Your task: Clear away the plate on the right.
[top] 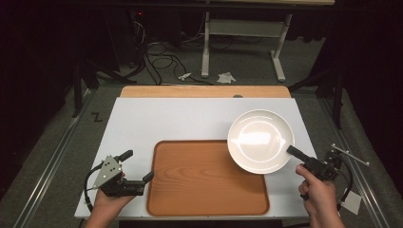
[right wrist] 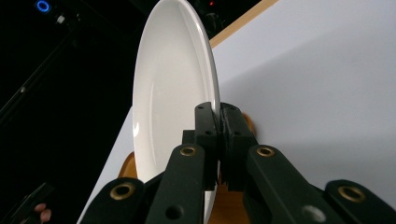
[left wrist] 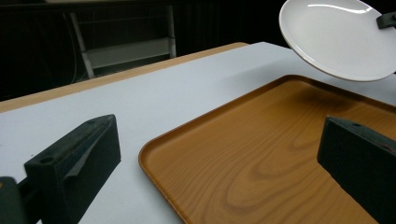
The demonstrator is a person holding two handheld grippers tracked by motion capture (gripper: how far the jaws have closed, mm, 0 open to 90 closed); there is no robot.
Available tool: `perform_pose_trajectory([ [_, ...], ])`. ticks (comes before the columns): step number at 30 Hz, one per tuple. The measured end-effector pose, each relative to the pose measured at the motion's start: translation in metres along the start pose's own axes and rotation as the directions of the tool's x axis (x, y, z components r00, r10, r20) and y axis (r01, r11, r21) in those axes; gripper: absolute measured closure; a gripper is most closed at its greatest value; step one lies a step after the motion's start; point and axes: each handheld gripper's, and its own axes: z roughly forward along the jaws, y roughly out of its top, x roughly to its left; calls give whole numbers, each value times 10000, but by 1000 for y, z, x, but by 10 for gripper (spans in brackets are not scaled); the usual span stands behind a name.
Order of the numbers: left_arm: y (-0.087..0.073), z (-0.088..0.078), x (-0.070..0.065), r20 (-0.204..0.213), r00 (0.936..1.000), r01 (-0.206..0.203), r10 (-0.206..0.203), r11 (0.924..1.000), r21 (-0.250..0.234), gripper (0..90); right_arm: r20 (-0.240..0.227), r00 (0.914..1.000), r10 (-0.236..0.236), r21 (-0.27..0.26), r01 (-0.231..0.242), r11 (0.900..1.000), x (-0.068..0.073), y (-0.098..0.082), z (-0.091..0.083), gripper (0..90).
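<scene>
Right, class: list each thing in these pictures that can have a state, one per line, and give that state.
White plate: empty, lifted clear of the table, tilted, gripped at its rim.
Wooden tray: empty, lying flat on the table.
Right hand-held gripper: shut on the plate's rim.
Left hand-held gripper: open, holding nothing, at the tray's left edge.

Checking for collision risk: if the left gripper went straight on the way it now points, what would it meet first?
Probably the wooden tray: the open left gripper points across its near-left corner. The white plate hangs raised farther along that line; depth is unclear.
</scene>
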Motion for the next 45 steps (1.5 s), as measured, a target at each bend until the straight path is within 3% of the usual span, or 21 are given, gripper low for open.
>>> perform_pose_trajectory([
  [7,-1,0,1,-34,10000,81,-81,10000,-30,2,-351,9992,-177,814,205,9965,11,-12,18,898],
  [16,-1,-1,1,-36,10000,56,-56,10000,-44,2,-709,9965,-442,1655,554,9846,26,-28,36,898],
  [23,0,0,1,-1,10000,31,-31,10000,-36,2,-797,9939,-763,2185,921,9715,36,-39,49,897],
  [26,0,-1,1,27,10000,28,-28,10000,-55,2,-781,9916,-1034,2547,1201,9595,42,-46,57,897],
  [37,-1,1,0,81,10000,-7,7,10000,6,2,-898,9868,-1347,3146,1565,9363,51,-59,70,897],
  [45,-1,1,-1,114,9999,11,-11,10000,29,2,-636,9873,-1455,3327,1584,9296,48,-62,72,896],
])
